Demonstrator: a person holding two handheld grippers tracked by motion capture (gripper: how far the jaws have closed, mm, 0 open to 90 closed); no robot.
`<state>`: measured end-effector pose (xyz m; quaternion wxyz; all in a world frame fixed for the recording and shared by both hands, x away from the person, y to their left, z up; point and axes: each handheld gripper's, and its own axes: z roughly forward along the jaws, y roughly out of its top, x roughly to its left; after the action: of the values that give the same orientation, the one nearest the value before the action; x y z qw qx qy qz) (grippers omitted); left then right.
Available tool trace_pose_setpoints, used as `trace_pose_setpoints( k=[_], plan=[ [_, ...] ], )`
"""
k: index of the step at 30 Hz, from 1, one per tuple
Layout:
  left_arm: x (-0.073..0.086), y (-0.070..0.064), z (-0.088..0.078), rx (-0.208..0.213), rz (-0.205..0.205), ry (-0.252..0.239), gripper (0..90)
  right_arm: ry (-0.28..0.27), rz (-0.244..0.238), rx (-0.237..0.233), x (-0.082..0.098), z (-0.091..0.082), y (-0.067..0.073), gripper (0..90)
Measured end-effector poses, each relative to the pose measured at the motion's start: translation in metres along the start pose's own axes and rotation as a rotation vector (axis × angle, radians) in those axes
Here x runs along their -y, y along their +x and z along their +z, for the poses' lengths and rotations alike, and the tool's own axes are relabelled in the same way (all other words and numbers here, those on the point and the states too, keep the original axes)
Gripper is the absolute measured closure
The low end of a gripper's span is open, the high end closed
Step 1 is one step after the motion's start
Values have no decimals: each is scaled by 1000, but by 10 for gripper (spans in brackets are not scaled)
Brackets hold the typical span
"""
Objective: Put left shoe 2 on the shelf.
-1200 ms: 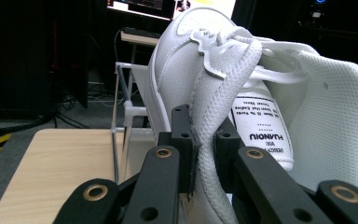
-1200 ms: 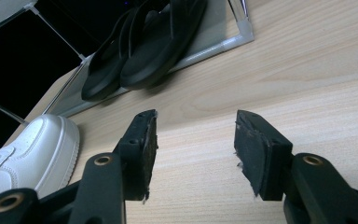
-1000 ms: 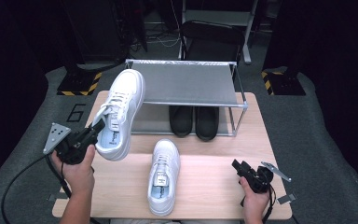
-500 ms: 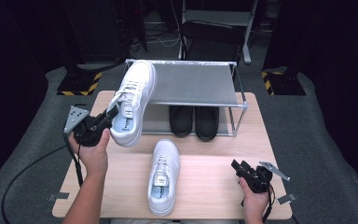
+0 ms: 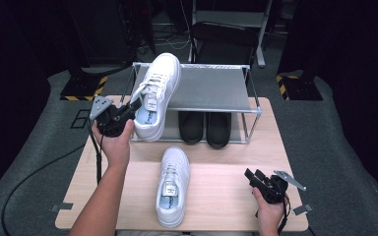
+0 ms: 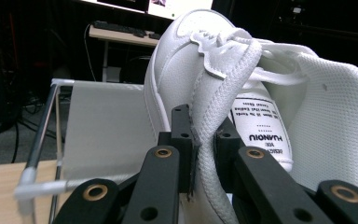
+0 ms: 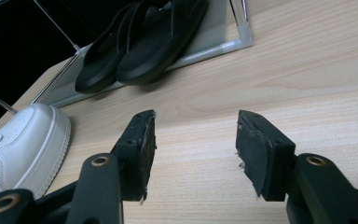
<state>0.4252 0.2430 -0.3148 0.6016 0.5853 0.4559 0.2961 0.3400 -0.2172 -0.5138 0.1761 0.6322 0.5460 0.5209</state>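
Observation:
My left gripper [image 5: 130,111] is shut on the side wall of a white sneaker's [image 5: 155,96] opening and holds it in the air, toe pointing away, over the left end of the grey shoe rack [image 5: 211,88]. In the left gripper view the jaws pinch the sneaker's [image 6: 205,79] padded collar, with the tongue label beside them. A second white sneaker [image 5: 172,184] lies on the wooden table, toe toward the rack. My right gripper [image 5: 252,177] rests low at the table's front right, open, nothing between its jaws [image 7: 195,140].
A pair of black slippers [image 5: 205,128] sits on the rack's lower level, also seen ahead of the right gripper as black slippers [image 7: 144,42]. The rack's top shelf is bare to the right of the held shoe. Dark floor and a cable surround the table [image 5: 226,196].
My left hand has carried the white sneaker up and to the right, from beside the rack's left front corner to over its top shelf. The right gripper has stayed where it was.

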Motion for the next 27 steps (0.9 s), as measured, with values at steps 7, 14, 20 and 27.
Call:
trace_pose_setpoints(
  k=[7, 14, 20, 27],
  plan=[
    [-11, -11, 24, 15, 11, 11, 829, -2, 1, 4, -1, -1, -3, 473],
    [-18, -18, 50, 16, -10, 22, 829, -7, 3, 8, -1, -4, -4, 473],
    [-20, -17, 66, 10, -37, 41, 829, -16, 12, 12, -1, -4, -7, 474],
    [-21, -15, 81, -11, -46, 54, 828, -19, 14, 25, 0, -7, -11, 474]
  ],
)
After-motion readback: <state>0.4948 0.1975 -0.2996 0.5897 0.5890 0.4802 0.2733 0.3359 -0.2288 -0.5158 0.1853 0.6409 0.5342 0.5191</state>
